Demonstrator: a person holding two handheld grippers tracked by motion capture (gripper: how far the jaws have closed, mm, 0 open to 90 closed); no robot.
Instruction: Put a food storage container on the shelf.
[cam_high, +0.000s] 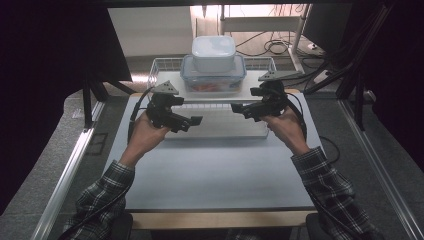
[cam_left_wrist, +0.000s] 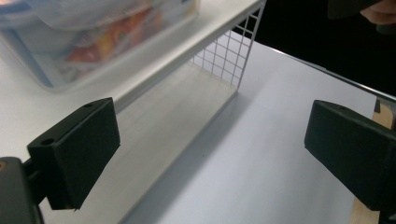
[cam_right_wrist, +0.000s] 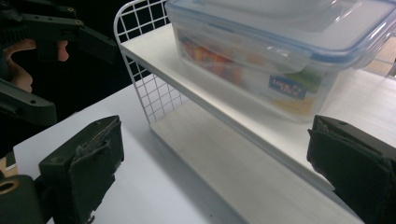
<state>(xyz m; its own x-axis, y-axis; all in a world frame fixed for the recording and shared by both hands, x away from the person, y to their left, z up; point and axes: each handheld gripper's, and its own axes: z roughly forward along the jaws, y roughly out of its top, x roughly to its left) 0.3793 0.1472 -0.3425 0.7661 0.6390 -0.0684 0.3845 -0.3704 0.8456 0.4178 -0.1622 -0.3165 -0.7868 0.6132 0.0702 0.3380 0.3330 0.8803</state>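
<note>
Since both of my claws hang spread wide and empty in front of the white shelf rack (cam_high: 176, 76), I judge the work to be lifting the clear storage box (cam_high: 213, 75) that sits on its top board, with a smaller white tub (cam_high: 213, 52) stacked on its lid. My left claw (cam_high: 192, 121) and right claw (cam_high: 239, 108) face each other over the counter (cam_high: 215, 170), just short of the rack and apart from the box. The box looks like stiff, smooth plastic with a blue-edged clip lid; something colourful shows through its wall, so I expect moderate weight and slick sides. I would take hold at the two short ends, under the lid's rim, one claw each, and keep it level, for the tub on top is loose and could slide off.
</note>
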